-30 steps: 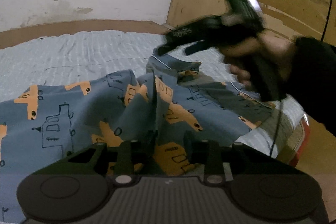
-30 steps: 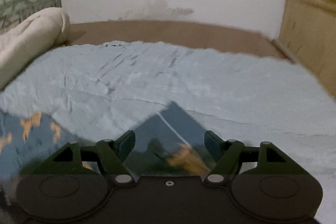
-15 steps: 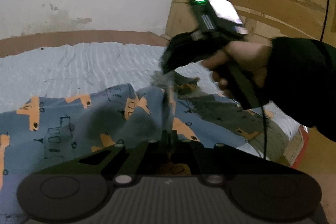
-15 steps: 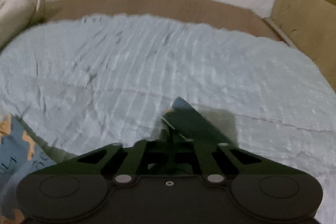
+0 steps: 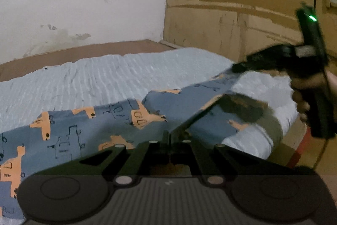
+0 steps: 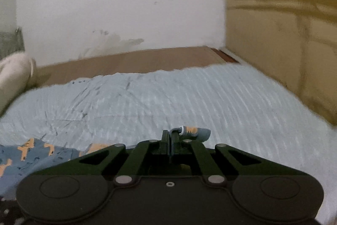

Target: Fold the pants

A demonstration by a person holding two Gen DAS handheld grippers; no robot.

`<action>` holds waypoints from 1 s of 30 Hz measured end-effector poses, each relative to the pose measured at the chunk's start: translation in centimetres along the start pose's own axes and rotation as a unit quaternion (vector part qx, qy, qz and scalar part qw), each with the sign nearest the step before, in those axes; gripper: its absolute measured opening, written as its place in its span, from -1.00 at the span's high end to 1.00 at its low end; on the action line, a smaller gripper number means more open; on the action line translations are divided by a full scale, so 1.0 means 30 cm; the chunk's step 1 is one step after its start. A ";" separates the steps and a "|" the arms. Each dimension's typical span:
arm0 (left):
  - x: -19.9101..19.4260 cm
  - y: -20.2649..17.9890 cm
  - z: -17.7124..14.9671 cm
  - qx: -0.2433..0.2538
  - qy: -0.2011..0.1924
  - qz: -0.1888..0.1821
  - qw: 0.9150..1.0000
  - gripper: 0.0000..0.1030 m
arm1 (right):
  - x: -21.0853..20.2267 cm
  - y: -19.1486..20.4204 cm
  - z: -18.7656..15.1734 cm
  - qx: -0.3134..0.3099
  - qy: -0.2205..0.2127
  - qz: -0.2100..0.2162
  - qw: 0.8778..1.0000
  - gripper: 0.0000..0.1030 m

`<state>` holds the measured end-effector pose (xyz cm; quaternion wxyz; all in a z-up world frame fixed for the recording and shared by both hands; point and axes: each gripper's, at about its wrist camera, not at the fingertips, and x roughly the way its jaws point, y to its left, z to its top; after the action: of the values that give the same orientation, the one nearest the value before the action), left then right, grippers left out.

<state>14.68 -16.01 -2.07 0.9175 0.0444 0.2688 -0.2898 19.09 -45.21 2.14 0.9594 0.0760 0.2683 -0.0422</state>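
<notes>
Left gripper [image 5: 169, 140], low over the bed [image 5: 105, 81], jaws clamped on a fold of the blue patterned pants [image 5: 84, 130]. Right gripper [image 6: 170, 140], held higher at right, jaws pinching the pants' edge, stretching it taut between both.

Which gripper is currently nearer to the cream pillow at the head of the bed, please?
Left, probably. The pillow lies far left of the right gripper; the left gripper works on that side, though its camera misses the pillow.
</notes>
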 end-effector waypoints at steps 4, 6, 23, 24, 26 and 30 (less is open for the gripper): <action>0.009 -0.012 -0.033 0.018 0.020 0.009 1.000 1.00 | -0.047 -0.060 -0.143 0.059 0.011 0.011 0.998 1.00; 0.011 -0.013 -0.044 0.022 0.027 0.014 0.999 1.00 | -0.051 -0.078 -0.193 0.083 0.017 0.020 0.996 1.00; 0.014 -0.026 -0.050 0.033 0.050 0.023 0.998 1.00 | 0.075 -0.243 -0.203 0.275 0.009 0.126 0.953 0.02; 0.016 -0.024 -0.049 0.033 0.051 0.023 0.998 1.00 | 0.087 -0.257 -0.199 0.285 0.009 0.122 0.951 0.02; 0.017 -0.023 -0.049 0.033 0.051 0.024 0.998 1.00 | 0.108 -0.282 -0.195 0.304 0.011 0.118 0.945 0.02; 0.017 -0.022 -0.050 0.030 0.049 0.025 0.998 1.00 | 0.131 -0.287 -0.171 0.289 0.019 0.109 0.951 0.54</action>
<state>13.94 -16.47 -3.57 0.9083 0.0927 0.3040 -0.2719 18.78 -53.00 -5.29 0.8898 0.3794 0.2533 -0.0118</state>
